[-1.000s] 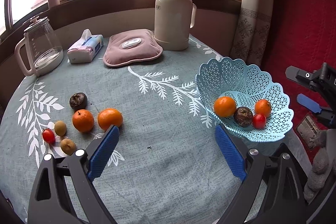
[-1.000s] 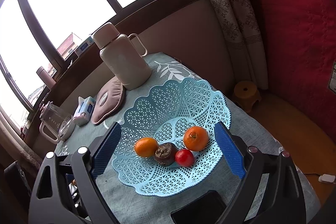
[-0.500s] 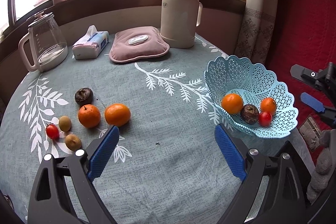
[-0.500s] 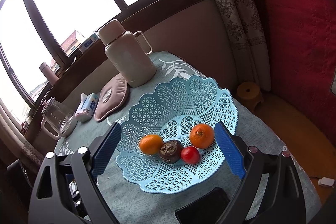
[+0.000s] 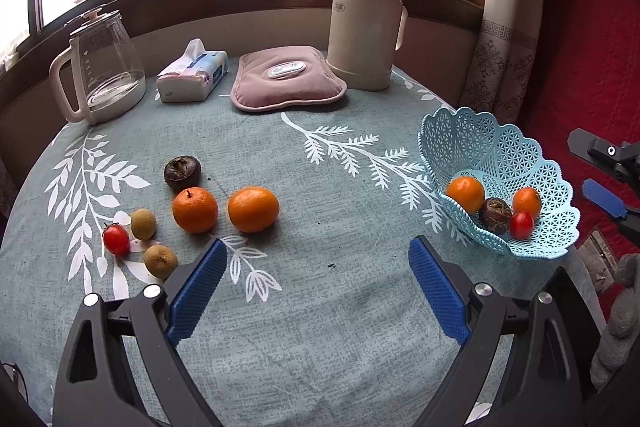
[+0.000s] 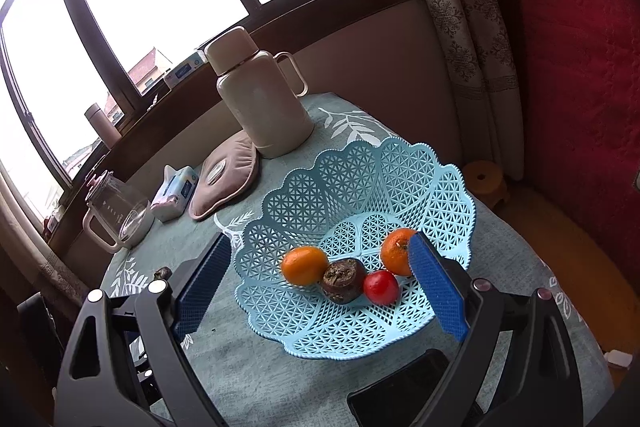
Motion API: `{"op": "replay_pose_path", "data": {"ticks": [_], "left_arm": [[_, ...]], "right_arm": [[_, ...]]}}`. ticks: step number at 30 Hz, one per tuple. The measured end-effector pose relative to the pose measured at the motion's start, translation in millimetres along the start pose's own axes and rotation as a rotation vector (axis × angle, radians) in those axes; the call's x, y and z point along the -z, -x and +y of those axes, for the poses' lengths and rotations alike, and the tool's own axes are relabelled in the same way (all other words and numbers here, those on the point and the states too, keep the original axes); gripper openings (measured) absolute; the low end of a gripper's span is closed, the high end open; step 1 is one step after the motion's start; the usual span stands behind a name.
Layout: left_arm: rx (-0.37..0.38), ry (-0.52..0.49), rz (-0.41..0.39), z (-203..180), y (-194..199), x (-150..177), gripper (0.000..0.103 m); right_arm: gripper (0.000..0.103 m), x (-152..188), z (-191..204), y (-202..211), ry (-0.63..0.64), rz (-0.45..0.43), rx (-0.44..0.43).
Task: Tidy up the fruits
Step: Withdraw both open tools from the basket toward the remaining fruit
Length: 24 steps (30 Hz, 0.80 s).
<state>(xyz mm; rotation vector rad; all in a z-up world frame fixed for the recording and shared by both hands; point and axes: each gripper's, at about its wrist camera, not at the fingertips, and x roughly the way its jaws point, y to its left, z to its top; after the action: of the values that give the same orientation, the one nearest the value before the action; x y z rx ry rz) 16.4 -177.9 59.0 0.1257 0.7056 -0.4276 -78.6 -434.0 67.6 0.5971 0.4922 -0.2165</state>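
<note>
Left hand-held gripper (image 5: 318, 267) is hovering agape and empty above the tabletop (image 5: 320, 327); loose fruits (image 5: 196, 209) are lying toward its left edge. Right hand-held gripper (image 6: 320, 267) is also gaping, holding nothing, straddling the basket (image 6: 360, 187) at the right edge.

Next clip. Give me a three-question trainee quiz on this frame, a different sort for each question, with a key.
1. True or false: the blue basket holds two oranges, one dark brown fruit and one red fruit.
2. How many fruits lie loose on the tablecloth?
3. Multiple choice: the jaws of the left gripper and the right gripper are A) both open and empty, B) both shut, C) the left shut on an orange.

Key: 1 true. 2 six: two oranges, one dark brown fruit, two small tan fruits, one red fruit. 3 A.
</note>
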Motion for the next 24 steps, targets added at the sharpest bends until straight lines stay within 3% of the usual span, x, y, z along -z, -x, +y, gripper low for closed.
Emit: {"op": "replay_pose_path", "data": {"ticks": [24], "left_arm": [[-0.196, 0.209, -0.007, 133.3, 10.9, 10.2, 0.092]], "right_arm": [[0.092, 21.2, 32.7, -5.3, 0.127, 0.029, -0.024]]}}
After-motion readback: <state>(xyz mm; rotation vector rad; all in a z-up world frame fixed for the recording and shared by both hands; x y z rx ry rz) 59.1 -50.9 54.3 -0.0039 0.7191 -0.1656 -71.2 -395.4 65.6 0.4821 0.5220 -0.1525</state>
